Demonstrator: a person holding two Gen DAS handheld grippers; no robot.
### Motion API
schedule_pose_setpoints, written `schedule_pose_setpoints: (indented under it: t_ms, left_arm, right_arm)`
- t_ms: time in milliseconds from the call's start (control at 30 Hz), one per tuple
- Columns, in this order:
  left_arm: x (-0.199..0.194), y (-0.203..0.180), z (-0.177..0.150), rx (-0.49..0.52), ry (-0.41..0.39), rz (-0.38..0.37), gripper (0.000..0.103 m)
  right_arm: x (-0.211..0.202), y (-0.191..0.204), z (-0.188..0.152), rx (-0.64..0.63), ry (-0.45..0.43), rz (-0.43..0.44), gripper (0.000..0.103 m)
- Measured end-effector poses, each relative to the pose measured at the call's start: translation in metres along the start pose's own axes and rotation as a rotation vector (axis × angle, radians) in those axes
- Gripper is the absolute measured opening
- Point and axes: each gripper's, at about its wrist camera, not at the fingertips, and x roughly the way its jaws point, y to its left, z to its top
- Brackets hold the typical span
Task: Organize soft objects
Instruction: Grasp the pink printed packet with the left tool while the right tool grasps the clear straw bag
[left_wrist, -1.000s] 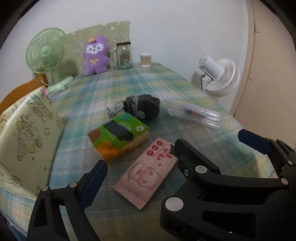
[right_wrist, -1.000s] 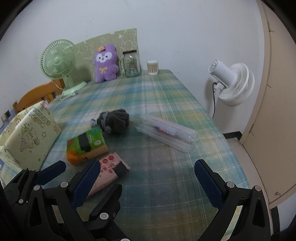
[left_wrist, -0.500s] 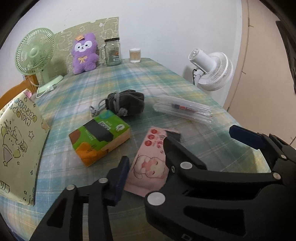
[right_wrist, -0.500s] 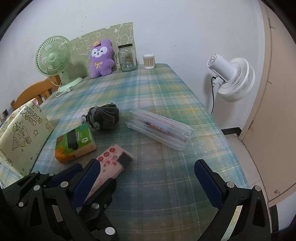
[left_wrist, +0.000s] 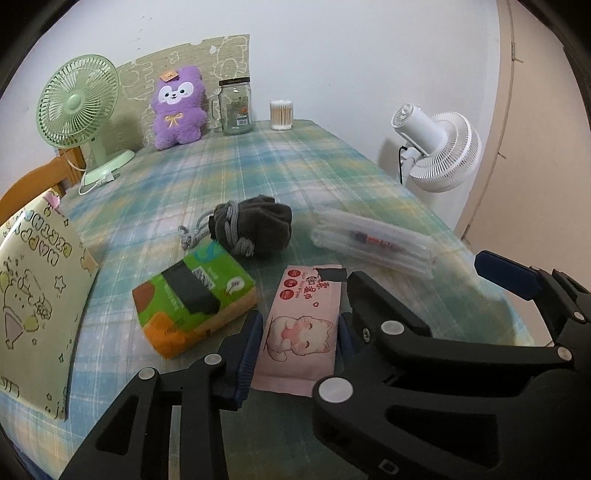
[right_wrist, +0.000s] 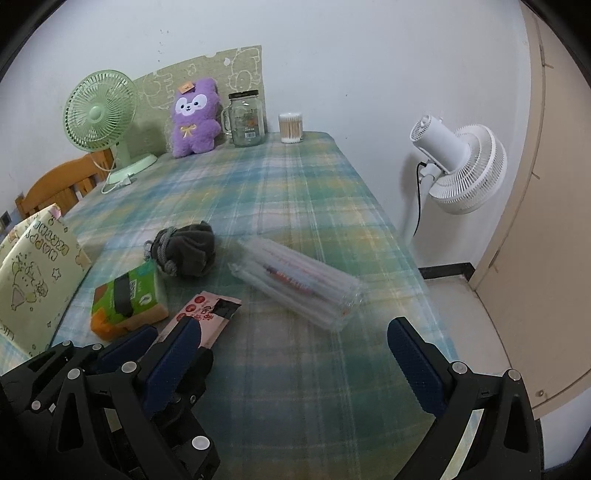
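Pickup of the pink wet-wipe pack looks to be the step in hand: near the front edge of the plaid tablecloth, the left gripper has its blue pads at the pack's two long sides and its jaws are closing on it, the soft packet lying flat between them with its printed face up. Whether the pads already press the packet or only flank it is hard to tell, though they sit tight against its edges. The right gripper hangs just beside, over the front right of the cloth, jaws wide apart with nothing between them. Just beyond the pack, toward the left edge, lies the green-and-orange tissue pack, and behind that the dark drawstring pouch near the middle of the cloth. A clear air-cushion sleeve lies toward the right edge, and a yellow gift bag stands at the front left corner. Along the far edge sit a purple plush toy, a glass jar and a cotton-swab tub. By my judgement the next move calls for a gentle finish to the squeeze so the packet buckles little, then a clean lift clear of the tissue pack; where the packet belongs is not evident from what shows.
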Motion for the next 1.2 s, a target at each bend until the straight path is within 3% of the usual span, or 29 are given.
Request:
schedule_pose_setpoints:
  t_ms: [467,600,700,867,1000,1067,1200]
  left_arm:
    - [0.026,0.004,0.022,-0.084,0.048,0.062,0.044]
    - [0.030,0.004,0.024,-0.094,0.051,0.058,0.054]
    - [0.033,0.003,0.027,-0.092,0.055,0.073,0.057]
    - [0.038,0.001,0.030,-0.081,0.055,0.093,0.062]
    - [0.038,0.000,0.030,-0.072,0.057,0.097,0.062]
    - [0.038,0.000,0.030,-0.068,0.060,0.093,0.061]
    - [0.035,0.000,0.030,-0.051,0.066,0.078,0.051]
  right_arm:
    - [0.029,0.003,0.037,-0.171,-0.010,-0.023,0.100]
    - [0.039,0.004,0.043,-0.193,0.008,0.043,0.094]
    - [0.049,0.002,0.045,-0.175,0.037,0.079,0.088]
    - [0.066,-0.001,0.043,-0.140,0.126,0.107,0.064]
    - [0.066,-0.005,0.040,-0.103,0.136,0.115,0.053]
    - [0.064,-0.004,0.040,-0.099,0.126,0.108,0.045]
    - [0.059,-0.005,0.037,-0.070,0.122,0.112,0.038]
